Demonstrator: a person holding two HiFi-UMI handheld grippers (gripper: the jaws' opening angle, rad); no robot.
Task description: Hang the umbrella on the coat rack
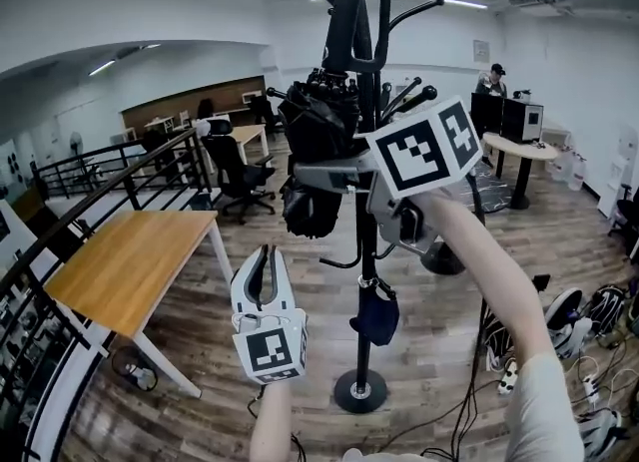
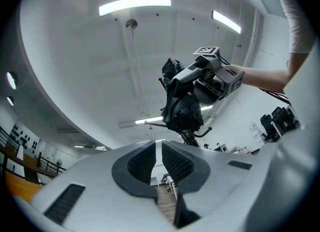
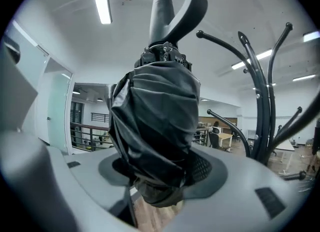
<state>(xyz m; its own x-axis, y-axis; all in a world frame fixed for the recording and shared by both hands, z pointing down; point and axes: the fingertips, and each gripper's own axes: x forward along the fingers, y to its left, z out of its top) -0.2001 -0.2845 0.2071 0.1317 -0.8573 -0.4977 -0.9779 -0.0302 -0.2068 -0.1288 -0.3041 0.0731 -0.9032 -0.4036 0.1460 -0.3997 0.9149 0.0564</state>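
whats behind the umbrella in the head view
The coat rack: its hooks fan out around the umbrella handle, and its pole runs down to the base. The upper pole is covered by the umbrella and the right tool.

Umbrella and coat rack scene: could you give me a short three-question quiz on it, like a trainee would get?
1. True or false: the left gripper holds something.
2. Which way does the handle of the umbrella point, here beside the coat rack?
3. The right gripper clamps the umbrella by its: A handle, B folded canopy, C tip.
Key: 1 false; 2 up; 3 B.
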